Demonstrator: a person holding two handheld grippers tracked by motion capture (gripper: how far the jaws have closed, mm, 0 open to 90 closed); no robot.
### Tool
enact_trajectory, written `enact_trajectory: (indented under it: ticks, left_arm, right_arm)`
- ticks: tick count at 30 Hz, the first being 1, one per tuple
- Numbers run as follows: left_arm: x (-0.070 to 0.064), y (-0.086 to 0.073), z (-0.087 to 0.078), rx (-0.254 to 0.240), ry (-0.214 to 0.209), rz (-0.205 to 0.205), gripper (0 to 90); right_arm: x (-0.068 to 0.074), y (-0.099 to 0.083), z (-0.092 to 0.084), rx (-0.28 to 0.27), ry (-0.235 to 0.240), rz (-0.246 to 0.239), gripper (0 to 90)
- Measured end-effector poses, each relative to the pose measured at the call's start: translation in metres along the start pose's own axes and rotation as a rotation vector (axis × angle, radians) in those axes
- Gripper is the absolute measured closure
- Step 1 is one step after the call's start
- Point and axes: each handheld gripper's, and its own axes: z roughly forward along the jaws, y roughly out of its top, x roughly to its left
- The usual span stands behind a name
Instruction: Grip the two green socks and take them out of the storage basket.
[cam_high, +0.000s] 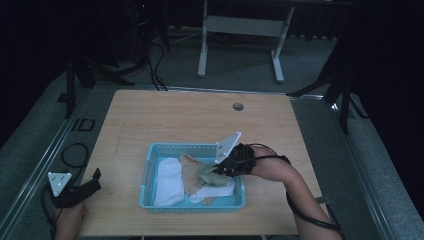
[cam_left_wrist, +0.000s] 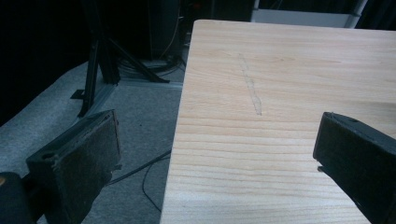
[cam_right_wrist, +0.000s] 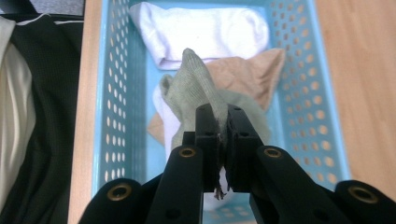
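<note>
A pale wooden surface (cam_high: 165, 120) with a round grommet hole (cam_high: 238, 106); behind it, a white metal desk frame (cam_high: 240, 30) on grey carpet (cam_high: 30, 145).

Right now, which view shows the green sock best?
The right gripper view: the green sock sits close up, pinched between the right gripper's shut jaws above the blue basket. The high view shows it small and dim. The left gripper view looks at bare table.

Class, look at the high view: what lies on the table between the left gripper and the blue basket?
Nothing: in the high view, bare wooden table separates the open left gripper from the blue basket.
</note>
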Motion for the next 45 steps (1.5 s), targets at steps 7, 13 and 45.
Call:
enact_trajectory:
  ticks: [7, 13, 45]
  left_arm:
    - [0.0, 0.0, 0.0, 0.004, 0.0, 0.0, 0.3]
    - [0.0, 0.0, 0.0, 0.005, 0.001, 0.001, 0.3]
    - [0.0, 0.001, 0.001, 0.012, 0.002, 0.002, 0.4]
  right_arm:
    - [-0.005, -0.005, -0.026, -0.04, -0.044, 0.018, 85.2]
    - [-0.011, -0.007, -0.054, -0.09, -0.099, 0.032, 85.2]
    - [-0.019, -0.103, -0.131, -0.101, -0.247, 0.234, 85.2]
